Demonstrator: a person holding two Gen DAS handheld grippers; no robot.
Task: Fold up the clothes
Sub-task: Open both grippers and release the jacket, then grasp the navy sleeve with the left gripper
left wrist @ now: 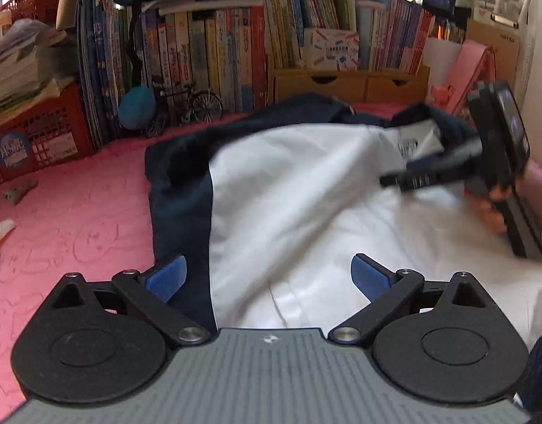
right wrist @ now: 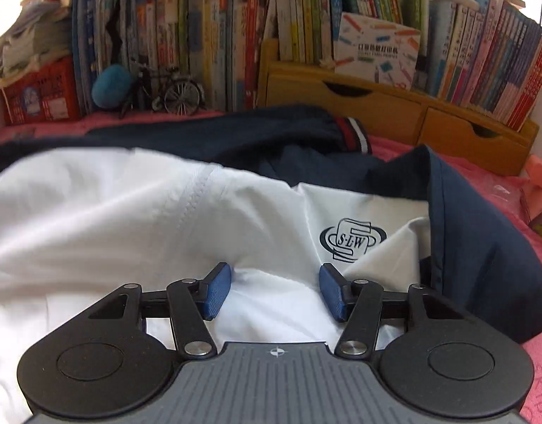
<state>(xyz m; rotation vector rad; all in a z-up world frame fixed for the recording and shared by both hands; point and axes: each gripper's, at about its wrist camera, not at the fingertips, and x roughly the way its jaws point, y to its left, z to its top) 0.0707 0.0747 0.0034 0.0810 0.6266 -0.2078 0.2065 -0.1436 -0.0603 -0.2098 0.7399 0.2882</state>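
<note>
Two grippers were mine, one in each hand, both over a white and navy garment (left wrist: 288,190) spread on the pink bedcover (left wrist: 76,212). My left gripper (left wrist: 269,277) had its blue pads wide apart, with nothing between them, above the seam where a navy panel met the white cloth near the front edge of the bed. My right gripper (right wrist: 275,291) had its pads partly apart, not pressing anything, just above rumpled white fabric beside a printed logo (right wrist: 352,242). From the left camera, my right hand (left wrist: 493,205) showed as blurred fingers around the handle. A navy sleeve with a striped cuff (right wrist: 352,132) lay toward the far edge, near a wall of books (right wrist: 235,35) and a toy bicycle (right wrist: 172,92).
</note>
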